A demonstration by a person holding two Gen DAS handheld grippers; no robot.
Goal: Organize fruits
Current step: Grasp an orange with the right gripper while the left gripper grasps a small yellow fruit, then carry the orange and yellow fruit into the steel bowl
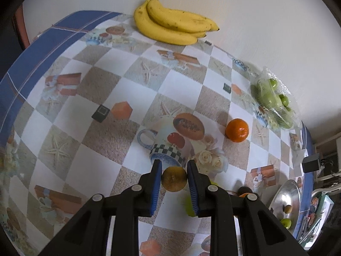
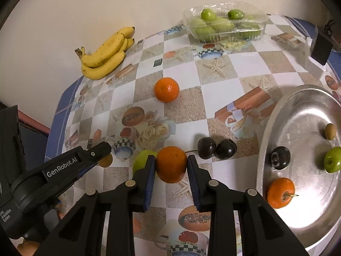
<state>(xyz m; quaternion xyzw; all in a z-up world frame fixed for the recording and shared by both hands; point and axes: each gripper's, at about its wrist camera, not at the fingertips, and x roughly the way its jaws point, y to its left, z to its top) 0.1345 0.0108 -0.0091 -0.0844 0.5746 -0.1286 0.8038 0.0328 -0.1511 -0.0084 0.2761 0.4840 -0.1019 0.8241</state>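
in the left wrist view the left gripper (image 1: 174, 168) is clenched on a small brownish-yellow fruit (image 1: 174, 179), its blue pads pressing both sides of it, low at 6 o'clock in the picture over the patterned tablecloth (image 1: 102, 85). a loose orange (image 1: 237, 130) lies on the cloth toward 3 o'clock of the gripped fruit, well apart from it. a bunch of bananas (image 1: 174, 25) rests at 12 o'clock against the wall, and a clear plastic box of green fruits (image 1: 273, 102) sits at 2 o'clock by the table edge. a silver tray (image 1: 287, 198) shows at 4 o'clock with a small brown fruit and a green one on it. in the right wrist view the right gripper (image 2: 171, 166) grasps an orange in its jaws (image 2: 171, 164), pads tight on its sides, at 6 o'clock. a green fruit (image 2: 141, 160) sits just beside it at 9 o'clock, and two dark plums (image 2: 216, 148) touch each other at 2 o'clock of it. the left gripper enters from 8 o'clock. the tray, at 3 o'clock, holds a plum (image 2: 280, 157), a small orange (image 2: 280, 192), a green fruit and a brown one. another orange lies near centre, bananas at 10 o'clock, the box at 1 o'clock.
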